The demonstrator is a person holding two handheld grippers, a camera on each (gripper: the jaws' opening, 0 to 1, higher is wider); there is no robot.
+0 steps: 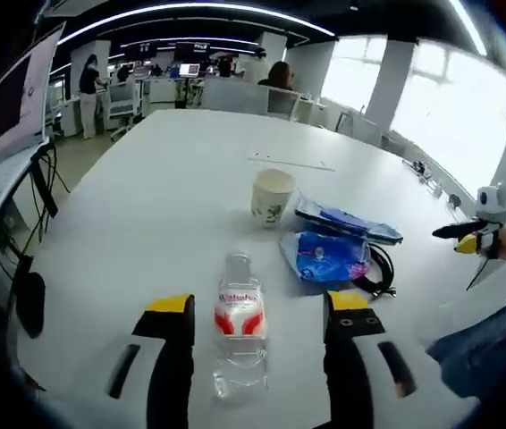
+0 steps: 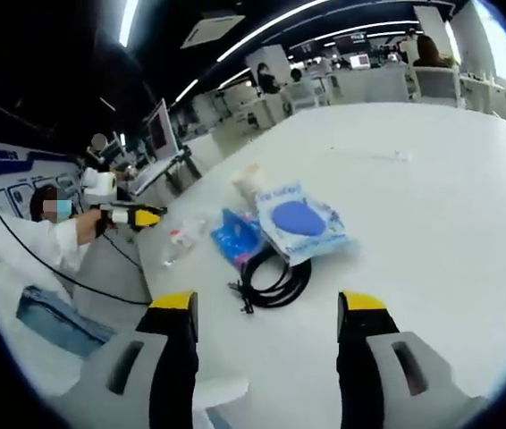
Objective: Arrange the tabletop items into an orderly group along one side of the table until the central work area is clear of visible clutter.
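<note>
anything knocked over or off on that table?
The clear water bottle lies on its side between the left gripper's open jaws, while the paper cup stands upright. A black cable sits loosely coiled, partly under the blue packets. No spill visible.

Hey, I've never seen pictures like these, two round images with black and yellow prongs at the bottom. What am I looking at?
No robot here: a person holds a two-jaw gripper in each hand, and a fisheye camera rides on each one, looking forward along its jaws. The prongs are those jaws.

In the left gripper view, the left gripper is open, with a water bottle lying on the white table between its jaws, not squeezed as far as I can tell. Beyond it stand a paper cup, two blue packets and a coiled black cable.

The right gripper view looks at the same group from the other side. The right gripper is open and holds nothing.
</note>
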